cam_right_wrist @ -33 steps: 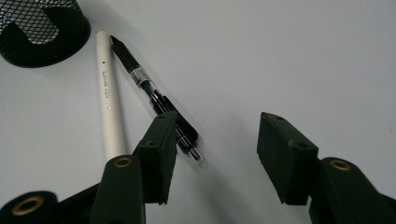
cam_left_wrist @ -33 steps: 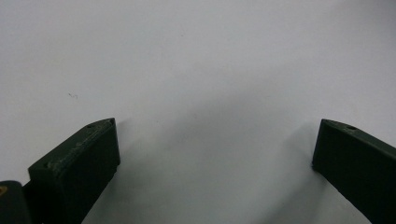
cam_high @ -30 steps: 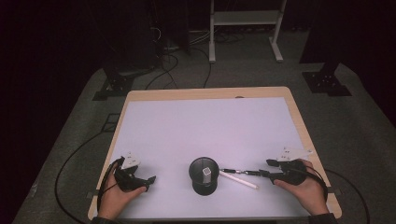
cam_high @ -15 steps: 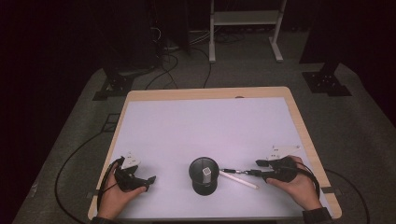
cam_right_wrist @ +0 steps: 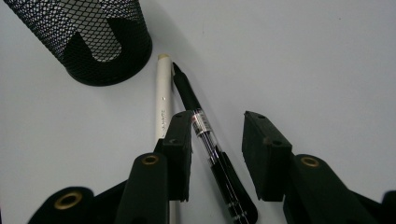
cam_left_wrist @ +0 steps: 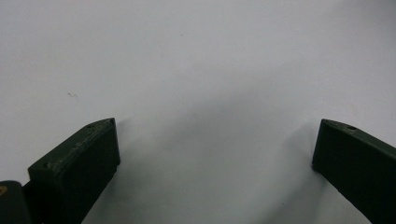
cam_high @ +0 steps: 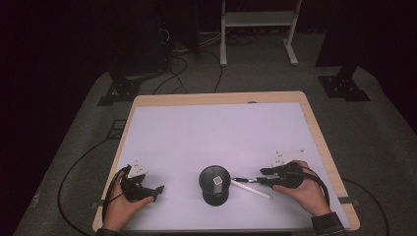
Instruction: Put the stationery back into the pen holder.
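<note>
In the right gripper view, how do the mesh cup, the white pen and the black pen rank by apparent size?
1. mesh cup, cropped at the top.
2. black pen and white pen: unsure, the tongs hide part of each.

right gripper (cam_high: pixel 263 178), pen (cam_high: pixel 246 180), mesh cup (cam_high: pixel 215 184)

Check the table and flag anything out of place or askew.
Two pens lie loose on the table beside the mesh pen cup: a white pen and a black pen. The black one lies between the right gripper's closing jaws. Nothing spilled or damaged.
</note>
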The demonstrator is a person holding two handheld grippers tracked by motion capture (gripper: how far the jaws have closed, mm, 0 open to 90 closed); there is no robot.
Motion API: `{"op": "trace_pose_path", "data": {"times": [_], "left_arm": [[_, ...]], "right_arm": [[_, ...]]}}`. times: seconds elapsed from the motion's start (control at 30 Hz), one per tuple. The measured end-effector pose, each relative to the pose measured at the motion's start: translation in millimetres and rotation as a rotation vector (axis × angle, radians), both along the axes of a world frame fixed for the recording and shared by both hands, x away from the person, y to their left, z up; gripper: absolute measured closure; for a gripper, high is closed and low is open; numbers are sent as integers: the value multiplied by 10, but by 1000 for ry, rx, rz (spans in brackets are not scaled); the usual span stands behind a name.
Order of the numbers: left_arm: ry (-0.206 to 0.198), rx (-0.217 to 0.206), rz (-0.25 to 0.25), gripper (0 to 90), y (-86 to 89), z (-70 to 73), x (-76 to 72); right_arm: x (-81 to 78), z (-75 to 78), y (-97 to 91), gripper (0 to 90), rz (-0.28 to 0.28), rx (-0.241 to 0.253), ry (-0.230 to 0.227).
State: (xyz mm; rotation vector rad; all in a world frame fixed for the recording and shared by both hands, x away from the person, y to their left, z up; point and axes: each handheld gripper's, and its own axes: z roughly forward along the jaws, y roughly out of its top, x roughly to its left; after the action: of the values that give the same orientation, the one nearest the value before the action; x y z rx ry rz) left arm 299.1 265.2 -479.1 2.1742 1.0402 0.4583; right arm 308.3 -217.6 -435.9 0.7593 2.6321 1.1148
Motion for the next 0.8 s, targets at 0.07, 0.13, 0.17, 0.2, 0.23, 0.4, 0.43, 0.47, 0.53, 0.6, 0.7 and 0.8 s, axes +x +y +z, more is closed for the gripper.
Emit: {"op": "trace_pose_path", "data": {"times": [0.07, 0.13, 0.17, 0.2, 0.23, 0.4, 0.43, 0.47, 0.53, 0.6, 0.7, 0.8], "left_arm": [[0, 0, 0, 0, 0, 0, 0], [0, 0, 0, 0, 0, 0, 0], [0, 0, 0, 0, 0, 0, 0], [0, 0, 0, 0, 0, 0, 0], [0, 0, 0, 0, 0, 0, 0], [0, 0, 0, 0, 0, 0, 0], [0, 0, 0, 0, 0, 0, 0], [0, 0, 0, 0, 0, 0, 0], [0, 0, 0, 0, 0, 0, 0], [0, 0, 0, 0, 0, 0, 0], [0, 0, 0, 0, 0, 0, 0], [0, 0, 0, 0, 0, 0, 0]], "right_arm": [[13, -2, 23, 633, 7, 2, 2], [28, -6, 51, 640, 13, -2, 7], [34, -7, 65, 645, 17, -3, 10], [43, -9, 79, 646, 23, -3, 8], [46, -10, 94, 646, 24, -4, 12], [80, -23, 173, 655, 44, -10, 20], [88, -24, 194, 657, 50, -13, 22], [96, -26, 210, 659, 56, -15, 21], [107, -30, 239, 661, 64, -19, 22], [120, -36, 271, 663, 68, -21, 26], [141, -52, 319, 666, 77, -26, 32], [167, -74, 360, 668, 86, -33, 38]]}}
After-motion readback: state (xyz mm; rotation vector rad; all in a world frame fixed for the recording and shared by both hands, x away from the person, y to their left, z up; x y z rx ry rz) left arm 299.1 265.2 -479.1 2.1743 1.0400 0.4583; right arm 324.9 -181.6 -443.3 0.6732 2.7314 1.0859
